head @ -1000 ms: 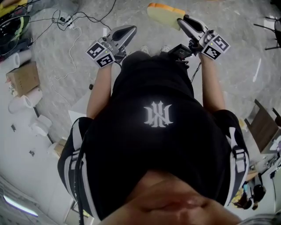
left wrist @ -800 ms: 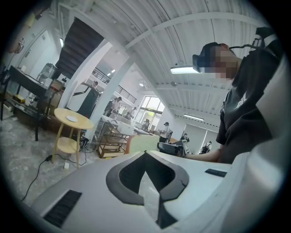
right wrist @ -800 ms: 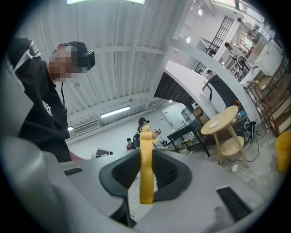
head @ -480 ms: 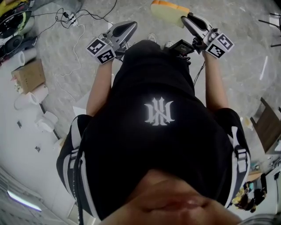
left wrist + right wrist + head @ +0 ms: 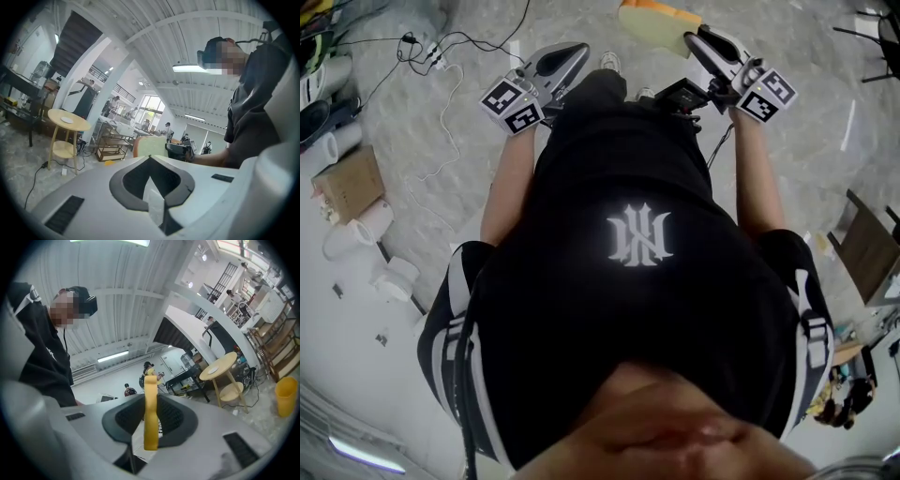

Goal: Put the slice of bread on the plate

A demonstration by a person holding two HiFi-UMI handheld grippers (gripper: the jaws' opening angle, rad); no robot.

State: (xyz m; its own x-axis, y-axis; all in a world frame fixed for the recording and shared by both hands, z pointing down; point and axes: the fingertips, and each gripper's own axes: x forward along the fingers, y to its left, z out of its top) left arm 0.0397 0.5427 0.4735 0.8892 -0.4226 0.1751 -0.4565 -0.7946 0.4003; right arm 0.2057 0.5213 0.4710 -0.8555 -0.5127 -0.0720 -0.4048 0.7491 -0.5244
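Note:
My right gripper (image 5: 689,42) is shut on a slice of bread (image 5: 656,21), pale with an orange-brown crust, held out level over the floor. In the right gripper view the bread (image 5: 150,413) stands edge-on between the pads. My left gripper (image 5: 567,61) is shut and holds nothing; its tips (image 5: 150,157) meet. From the left gripper view I see the bread (image 5: 150,146) and the right gripper (image 5: 180,151) beside it. A small white plate (image 5: 67,120) lies on a round wooden side table (image 5: 51,116) some way off; the plate (image 5: 216,368) also shows in the right gripper view.
Cables and a power strip (image 5: 431,52) trail over the grey floor. A cardboard box (image 5: 342,183) and paper rolls (image 5: 370,220) lie at the left. A yellow bin (image 5: 286,394) stands near the table. Shelving carts (image 5: 110,140) and people stand farther back.
The floor, box and cables have slid across the head view as the person moves. Both grippers shifted a little and keep their pose; the bread stays gripped.

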